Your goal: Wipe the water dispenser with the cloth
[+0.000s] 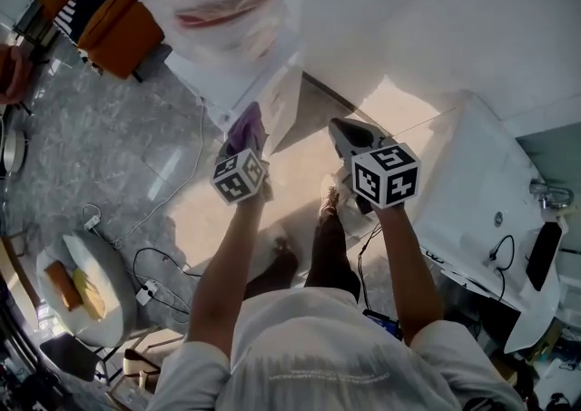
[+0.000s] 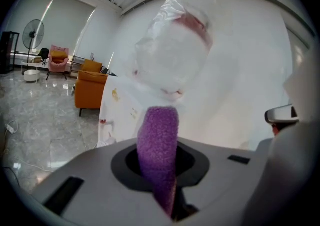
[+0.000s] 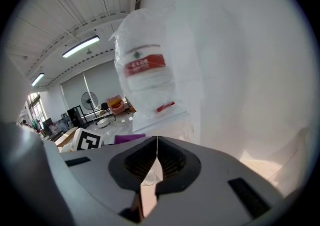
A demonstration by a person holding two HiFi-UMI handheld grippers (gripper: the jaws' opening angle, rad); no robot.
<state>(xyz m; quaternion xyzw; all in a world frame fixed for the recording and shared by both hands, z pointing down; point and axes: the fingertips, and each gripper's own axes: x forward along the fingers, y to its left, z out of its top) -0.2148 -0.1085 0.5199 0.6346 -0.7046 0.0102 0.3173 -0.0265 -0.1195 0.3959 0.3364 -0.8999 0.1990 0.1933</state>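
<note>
**Cloth gripped, close to the dispenser**

An orange armchair (image 1: 123,26) stands at the far left of the floor. Next comes the white dispenser (image 1: 259,83), against the wall, its bottle (image 3: 149,73) wrapped in clear plastic (a red label shows through). The left gripper (image 1: 249,141) has its jaws clamped on a purple cloth (image 2: 159,147), which sticks up from between them and points at the dispenser's front. The cloth sits just beside the cabinet's edge, and I can't tell whether they touch. The right gripper (image 1: 343,132) is level with it, a little apart. Its jaws are pressed together with nothing between them. A white counter (image 1: 477,187) fills the right side.
</note>
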